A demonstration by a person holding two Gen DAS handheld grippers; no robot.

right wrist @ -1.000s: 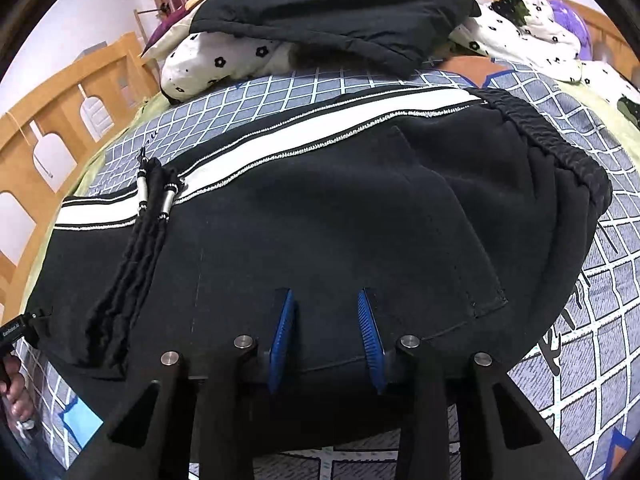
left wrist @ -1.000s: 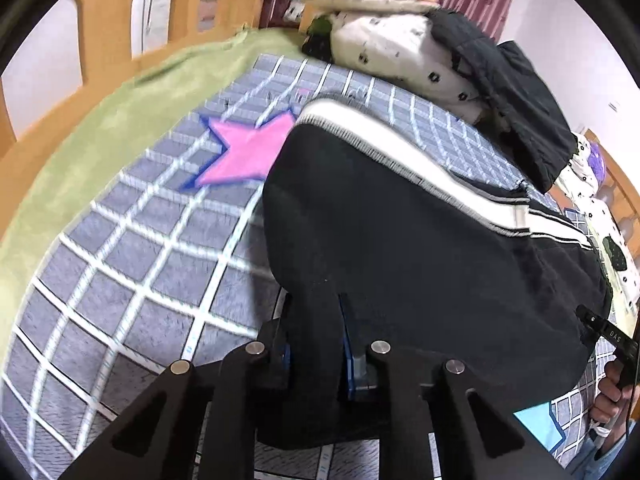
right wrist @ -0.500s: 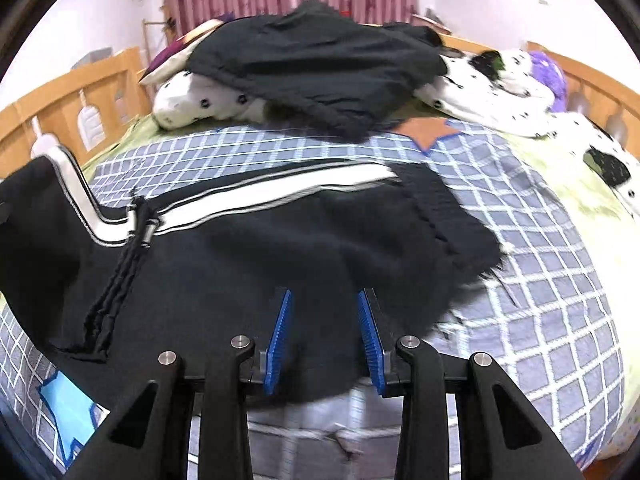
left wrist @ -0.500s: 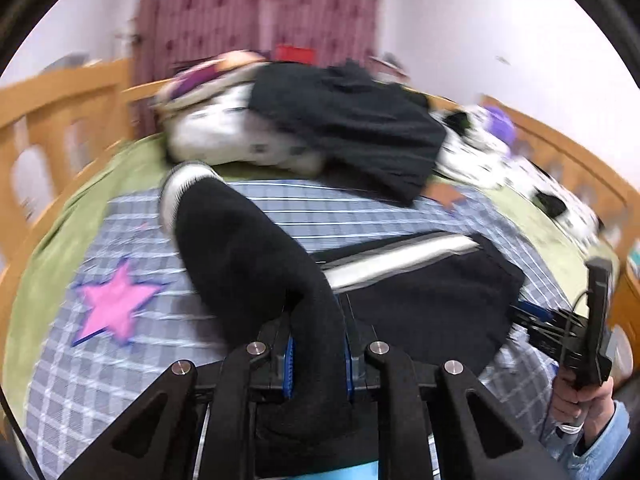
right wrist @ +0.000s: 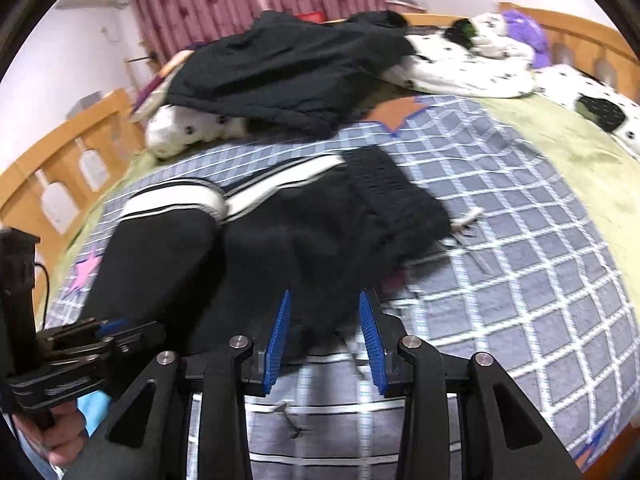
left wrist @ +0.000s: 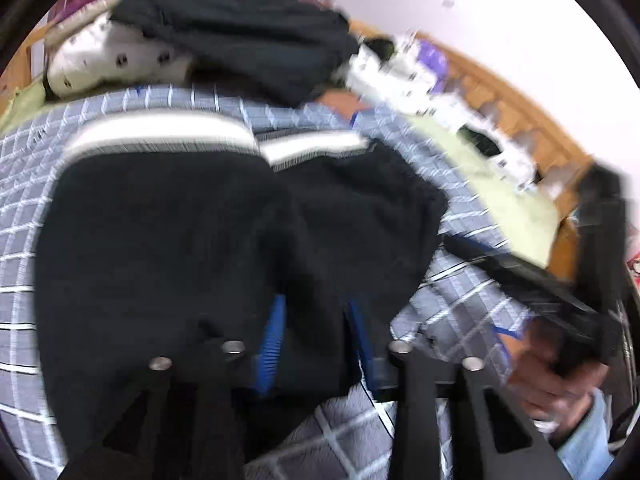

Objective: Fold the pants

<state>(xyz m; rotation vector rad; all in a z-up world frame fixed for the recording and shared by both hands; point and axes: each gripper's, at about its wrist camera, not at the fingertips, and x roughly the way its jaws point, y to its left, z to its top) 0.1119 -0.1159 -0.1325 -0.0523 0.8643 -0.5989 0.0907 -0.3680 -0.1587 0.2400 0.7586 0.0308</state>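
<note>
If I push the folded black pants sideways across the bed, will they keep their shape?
Probably not. The black pants look soft and floppy, draping in rumpled folds. The plaid bedspread looks fuzzy, so they would likely drag and bunch rather than slide.

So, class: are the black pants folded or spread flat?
Folded: in the right wrist view one part of the pants lies over the other, white stripes doubled.

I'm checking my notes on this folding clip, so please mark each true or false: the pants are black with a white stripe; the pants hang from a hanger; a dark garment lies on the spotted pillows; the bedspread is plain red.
1. The pants are black with a white side stripe. True.
2. The pants hang from a hanger. False: they lie on the checked bedspread.
3. A dark garment lies over the spotted pillows. True.
4. The bedspread is plain red. False: it is grey-blue with a white grid.
</note>
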